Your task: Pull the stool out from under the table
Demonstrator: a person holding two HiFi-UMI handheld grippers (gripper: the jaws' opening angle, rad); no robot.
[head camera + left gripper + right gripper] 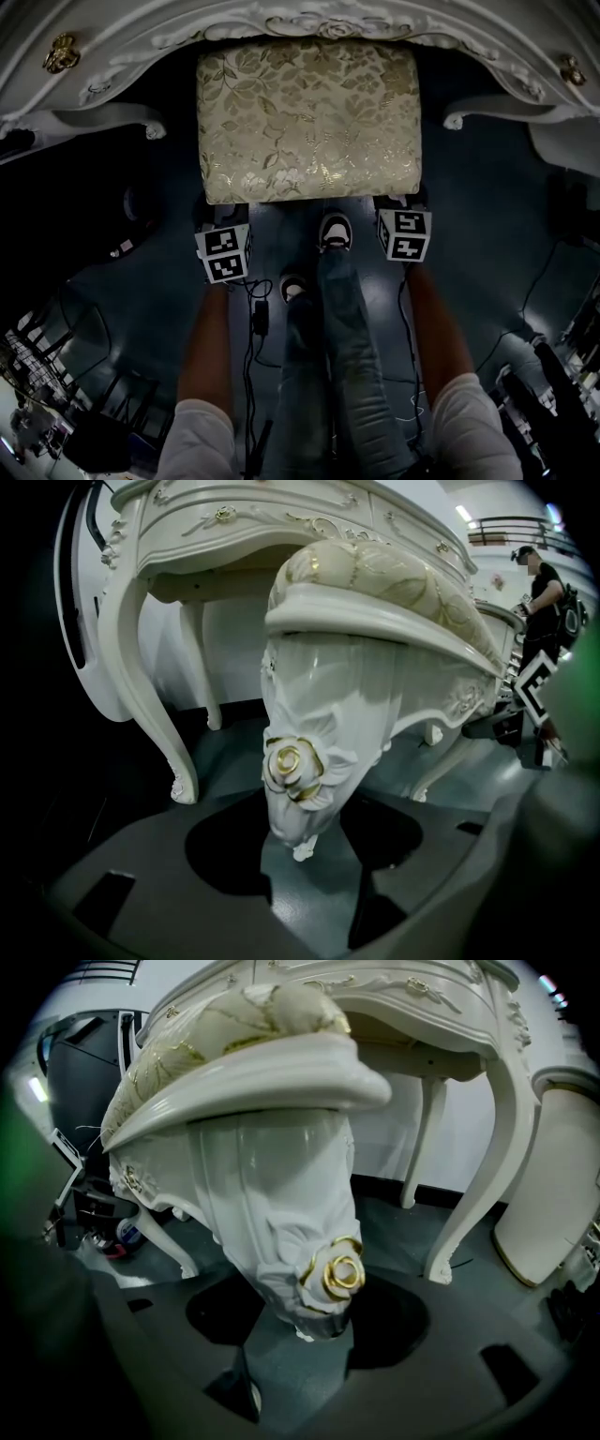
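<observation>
White stool legs (302, 752) sit clamped in left gripper (302, 853) and right gripper (302, 1327), both forearms (208, 347) stretched forward.

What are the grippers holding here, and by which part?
The stool, by its two front legs: left gripper on one rose-carved knee, right gripper on the other.

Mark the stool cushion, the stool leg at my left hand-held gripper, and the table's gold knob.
stool cushion (307, 117), head view: middle of the floral top.
stool leg (292, 766), left gripper view: on its gold rose carving.
table knob (59, 53), head view: centre of the gold knob.
</observation>
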